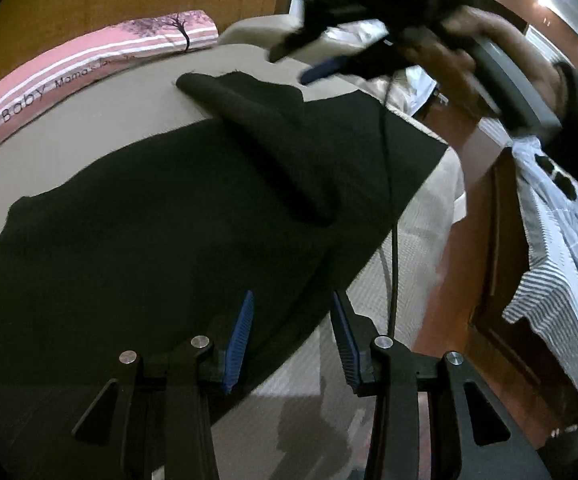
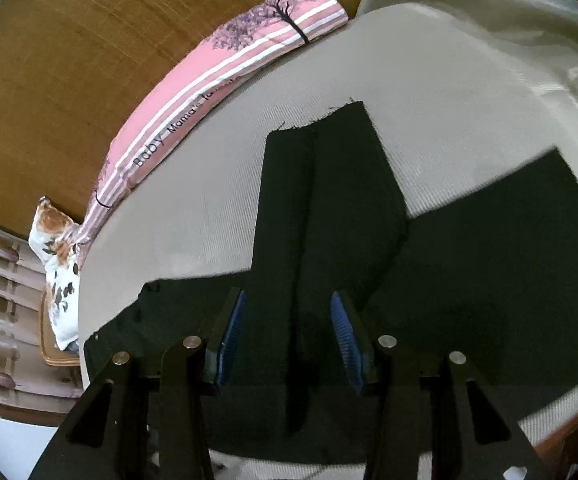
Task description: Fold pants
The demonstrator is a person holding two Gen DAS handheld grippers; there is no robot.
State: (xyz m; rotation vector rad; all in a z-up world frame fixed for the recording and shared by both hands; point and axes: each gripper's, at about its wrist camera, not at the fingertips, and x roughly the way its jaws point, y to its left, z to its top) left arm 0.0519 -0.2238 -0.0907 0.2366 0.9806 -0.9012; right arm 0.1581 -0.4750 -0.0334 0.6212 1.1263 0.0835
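Observation:
Black pants [image 1: 149, 216] lie spread on a beige bed [image 1: 89, 112]. One leg [image 1: 273, 132] is folded over and lies across the rest as a raised strip. In the right wrist view the pants [image 2: 469, 248] lie flat with that leg [image 2: 329, 184] pointing away. My left gripper [image 1: 293, 312] is open and empty above the pants' near edge. My right gripper [image 2: 289, 316] is open and empty, hovering over the folded leg; in the left wrist view it [image 1: 297, 64] is blurred above the far leg end.
A pink striped pillow [image 1: 89, 56] lies along the wooden headboard [image 2: 69, 60]. A floral pillow [image 2: 59, 272] sits at the bed's corner. A cable [image 1: 393, 220] hangs from the right gripper. Striped and patterned laundry [image 1: 561, 248] hangs off the bed's right side.

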